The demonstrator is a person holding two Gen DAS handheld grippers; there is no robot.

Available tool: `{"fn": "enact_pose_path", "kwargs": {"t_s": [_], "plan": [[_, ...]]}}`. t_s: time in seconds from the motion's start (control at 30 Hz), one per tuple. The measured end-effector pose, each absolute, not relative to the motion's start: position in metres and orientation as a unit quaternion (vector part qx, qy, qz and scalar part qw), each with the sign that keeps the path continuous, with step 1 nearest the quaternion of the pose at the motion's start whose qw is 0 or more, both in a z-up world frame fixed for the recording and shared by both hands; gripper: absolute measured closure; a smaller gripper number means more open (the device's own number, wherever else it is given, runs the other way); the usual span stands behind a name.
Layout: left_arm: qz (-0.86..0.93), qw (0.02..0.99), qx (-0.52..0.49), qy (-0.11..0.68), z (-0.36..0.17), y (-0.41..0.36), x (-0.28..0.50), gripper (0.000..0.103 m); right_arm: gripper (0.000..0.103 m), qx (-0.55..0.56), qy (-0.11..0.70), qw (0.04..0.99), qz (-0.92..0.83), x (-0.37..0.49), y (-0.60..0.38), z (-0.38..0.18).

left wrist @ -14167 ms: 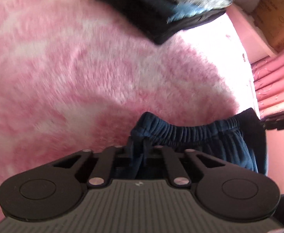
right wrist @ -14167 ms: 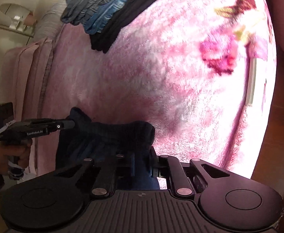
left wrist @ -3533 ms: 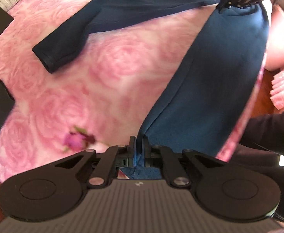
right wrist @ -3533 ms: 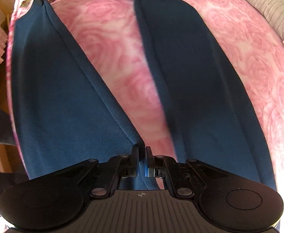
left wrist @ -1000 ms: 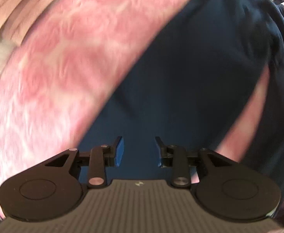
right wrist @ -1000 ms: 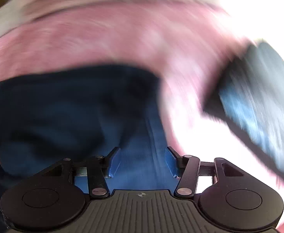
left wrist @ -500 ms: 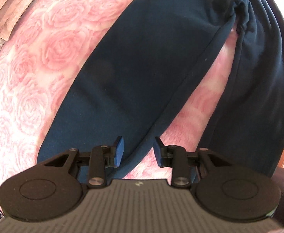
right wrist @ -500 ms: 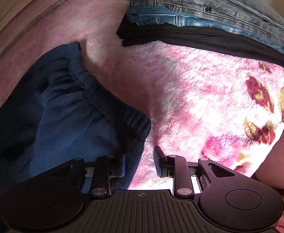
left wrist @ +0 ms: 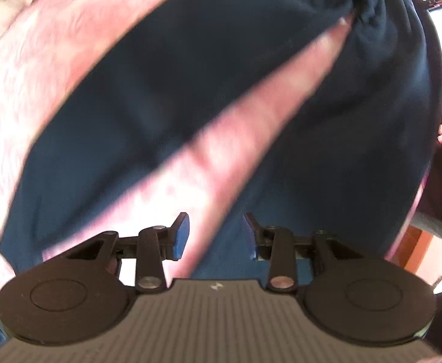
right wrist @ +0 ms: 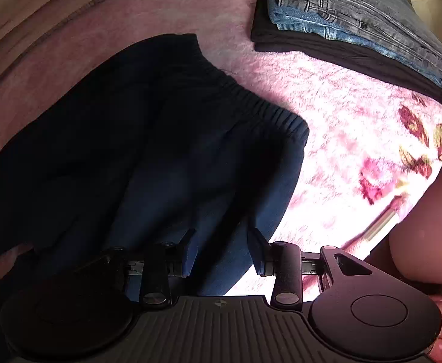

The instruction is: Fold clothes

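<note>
Pink fleece with a rose print covered the bed point(right wrist: 351, 139), and on it lay navy trousers point(right wrist: 148, 151), spread flat with the legs splayed in a V. From the left gripper's view the two legs ran away toward the far right, where they met at a bunched crotch, with a strip of pink showing between them; that picture was blurred, so finer detail was lost. From the right gripper's view the gathered elastic waistband lay at the far end of the dark cloth, slightly rumpled, the fabric soft and thick like fleece.

Left gripper point(left wrist: 215, 237) hung low over the near end of one leg, its jaws apart and holding nothing. Right gripper point(right wrist: 221, 251) hung over the trousers' near right edge below the waistband, jaws likewise apart and empty. One gripper stood at each end of the garment, which I judged suited bringing one leg over the other, though laying flat could equally be smoothing between folds.

Far to the right a stack point(right wrist: 351, 27) of folded jeans over something black sat well apart from the trousers, likely kept clear so the spread garment had room.
</note>
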State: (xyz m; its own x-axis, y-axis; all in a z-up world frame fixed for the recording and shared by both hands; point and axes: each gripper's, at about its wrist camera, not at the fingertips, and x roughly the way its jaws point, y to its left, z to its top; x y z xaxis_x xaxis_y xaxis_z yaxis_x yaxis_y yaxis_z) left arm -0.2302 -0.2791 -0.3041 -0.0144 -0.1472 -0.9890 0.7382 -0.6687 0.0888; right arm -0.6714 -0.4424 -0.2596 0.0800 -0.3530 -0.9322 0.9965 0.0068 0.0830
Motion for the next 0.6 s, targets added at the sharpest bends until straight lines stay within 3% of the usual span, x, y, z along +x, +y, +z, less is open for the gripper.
{"fn": "enact_pose_path", "kwargs": {"t_s": [0.4,0.6], "plan": [[-0.637,0.364,0.627,0.264,-0.315,-0.165,-0.056,0.068,0.063,0.373,0.397,0.642,-0.539,-0.533,-0.356,-0.225],[-0.648,0.455,0.549,0.269,-0.283,-0.198,0.024,0.065,0.063,0.349,0.412,0.702,-0.465,-0.423,-0.324,-0.213]]}}
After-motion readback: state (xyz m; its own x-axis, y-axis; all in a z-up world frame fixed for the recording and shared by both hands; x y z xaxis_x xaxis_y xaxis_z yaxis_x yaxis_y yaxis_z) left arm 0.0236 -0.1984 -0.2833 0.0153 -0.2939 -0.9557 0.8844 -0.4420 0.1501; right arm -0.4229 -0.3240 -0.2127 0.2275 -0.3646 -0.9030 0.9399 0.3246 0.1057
